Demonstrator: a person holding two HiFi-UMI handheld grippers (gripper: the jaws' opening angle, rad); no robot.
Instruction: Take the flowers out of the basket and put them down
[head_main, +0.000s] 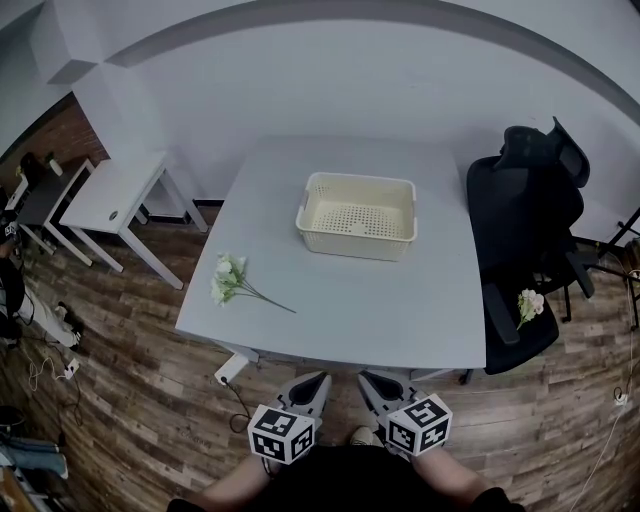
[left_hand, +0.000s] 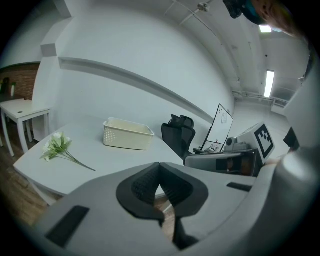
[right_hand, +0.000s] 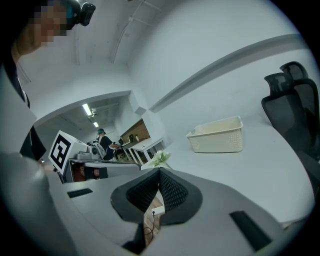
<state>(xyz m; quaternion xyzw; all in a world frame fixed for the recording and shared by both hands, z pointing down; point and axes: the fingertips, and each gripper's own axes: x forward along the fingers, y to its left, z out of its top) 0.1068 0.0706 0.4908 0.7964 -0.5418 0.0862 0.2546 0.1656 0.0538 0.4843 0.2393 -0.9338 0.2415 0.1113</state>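
Both tools are hanging low in front of the person, short of the near edge of the bench, over the wood floor.

- Left tool: jaws are meeting at the tips and gripping nothing.
- Right tool: jaws are likewise pressing together, with nothing between the pads. The two tools are sitting just beside each other.
- Flowers: lying flat on the bench near its front-left corner, blooms toward the left edge, stem trailing right. They are well apart from both tools.
- Basket: cream, perforated, standing upright on the far half of the bench, well apart from the flowers.
- Second flower sprig: resting on the seat of the black chair to the right of the bench.
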